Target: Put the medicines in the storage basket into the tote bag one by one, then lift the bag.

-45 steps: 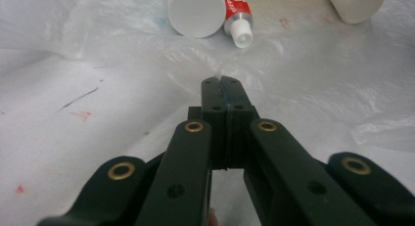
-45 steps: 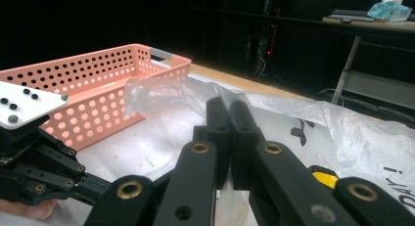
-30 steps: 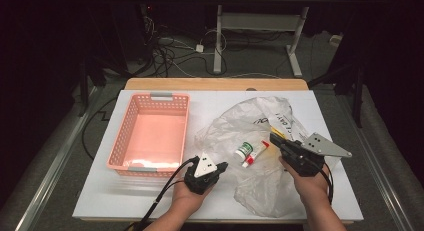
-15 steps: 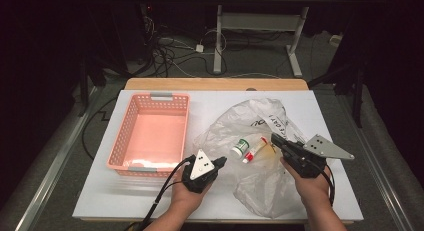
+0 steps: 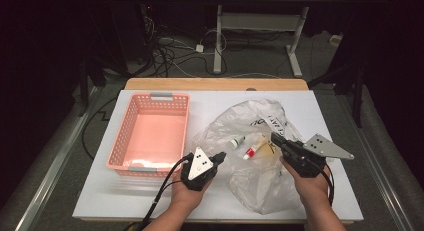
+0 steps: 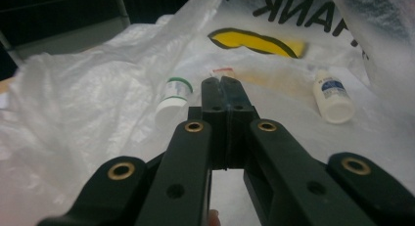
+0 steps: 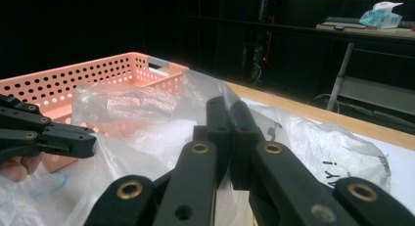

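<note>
A crumpled clear plastic bag [image 5: 260, 186] with black lettering lies on the white table [image 5: 150, 201], right of centre. Inside it I see a small white bottle with a green band [image 5: 236, 141] [image 6: 171, 101], a red-capped tube [image 5: 251, 151] [image 6: 222, 72] and a white bottle with a blue label [image 6: 333, 96]. My left gripper [image 5: 220, 157] [image 6: 225, 84] is shut at the bag's left edge, its tips pointing at the tube. My right gripper [image 5: 274, 137] [image 7: 227, 108] is shut over the bag's right part. Film lies against its jaws; I cannot tell whether any is pinched.
An empty pink perforated basket [image 5: 127, 141] [image 7: 98, 74] stands on the left half of the table, just beyond the left gripper [image 7: 83, 138]. A wooden strip [image 5: 215, 84] borders the table's far edge. Past it are dark floor, cables and a desk frame.
The left gripper has edged a little toward the bag, and the bag's film has shifted slightly. The right gripper has stayed where it was.
</note>
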`<action>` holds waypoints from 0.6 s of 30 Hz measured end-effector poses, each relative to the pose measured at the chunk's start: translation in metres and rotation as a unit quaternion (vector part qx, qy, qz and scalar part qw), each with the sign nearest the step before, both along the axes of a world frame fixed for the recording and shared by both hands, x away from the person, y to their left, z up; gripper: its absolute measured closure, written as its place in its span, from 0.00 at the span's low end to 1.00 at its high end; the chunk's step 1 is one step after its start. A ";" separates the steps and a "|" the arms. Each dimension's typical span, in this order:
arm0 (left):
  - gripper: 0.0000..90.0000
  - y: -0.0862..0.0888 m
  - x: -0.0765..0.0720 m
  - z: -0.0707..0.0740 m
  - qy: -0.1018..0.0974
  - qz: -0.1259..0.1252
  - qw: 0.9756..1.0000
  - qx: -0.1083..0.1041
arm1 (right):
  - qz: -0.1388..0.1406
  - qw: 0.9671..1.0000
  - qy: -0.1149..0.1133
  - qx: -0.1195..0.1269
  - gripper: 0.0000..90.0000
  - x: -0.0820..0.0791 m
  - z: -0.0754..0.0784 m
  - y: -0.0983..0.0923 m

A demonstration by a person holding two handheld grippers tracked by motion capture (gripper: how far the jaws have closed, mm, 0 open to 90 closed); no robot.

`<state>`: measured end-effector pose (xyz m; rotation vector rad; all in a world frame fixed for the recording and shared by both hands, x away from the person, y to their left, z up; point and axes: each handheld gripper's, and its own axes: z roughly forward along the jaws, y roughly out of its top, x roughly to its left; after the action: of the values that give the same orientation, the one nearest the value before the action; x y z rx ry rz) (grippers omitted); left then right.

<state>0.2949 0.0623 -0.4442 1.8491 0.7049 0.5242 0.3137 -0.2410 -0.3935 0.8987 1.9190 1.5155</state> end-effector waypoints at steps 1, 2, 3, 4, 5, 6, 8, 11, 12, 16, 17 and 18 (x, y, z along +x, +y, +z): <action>0.98 0.000 0.000 0.003 -0.006 0.003 1.000 -0.002 | 0.000 1.000 -0.002 0.001 1.00 0.001 0.000 0.000; 0.98 0.001 0.001 0.006 -0.010 0.005 1.000 -0.006 | 0.000 1.000 -0.002 0.001 1.00 0.001 0.000 0.001; 0.98 0.002 0.002 0.010 -0.015 0.007 1.000 -0.009 | 0.000 1.000 -0.001 0.002 1.00 0.002 0.001 0.001; 0.98 0.003 0.003 0.013 -0.020 0.010 1.000 -0.012 | -0.001 1.000 0.001 0.007 1.00 0.002 0.001 0.001; 0.98 0.003 0.005 0.017 -0.024 0.012 1.000 -0.015 | -0.002 1.000 0.001 0.007 1.00 0.003 0.001 0.002; 0.98 0.003 0.006 0.020 -0.030 0.014 0.999 -0.016 | -0.003 1.000 0.000 0.007 1.00 0.004 0.002 0.003; 0.98 0.003 0.009 0.027 -0.041 0.016 0.999 -0.019 | -0.004 1.000 -0.002 0.011 1.00 0.005 0.004 0.004; 0.98 0.002 0.014 0.036 -0.062 0.020 0.998 -0.027 | -0.005 1.000 -0.009 0.014 1.00 0.006 0.007 0.008; 0.98 0.001 0.016 0.038 -0.066 0.022 0.997 -0.030 | -0.005 1.000 -0.010 0.015 1.00 0.007 0.008 0.009; 0.98 -0.003 0.021 0.048 -0.080 0.024 0.996 -0.037 | -0.013 0.999 -0.015 0.031 1.00 0.011 0.011 0.012; 0.98 -0.004 0.022 0.051 -0.085 0.024 0.995 -0.040 | -0.012 0.999 -0.017 0.030 1.00 0.012 0.011 0.013; 0.98 -0.005 0.023 0.055 -0.089 0.025 0.995 -0.041 | -0.014 0.999 -0.017 0.033 1.00 0.014 0.012 0.013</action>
<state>0.3179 0.0575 -0.3894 1.6871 0.6434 0.6741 0.3277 -0.2279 -0.3820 0.9181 1.8335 1.5771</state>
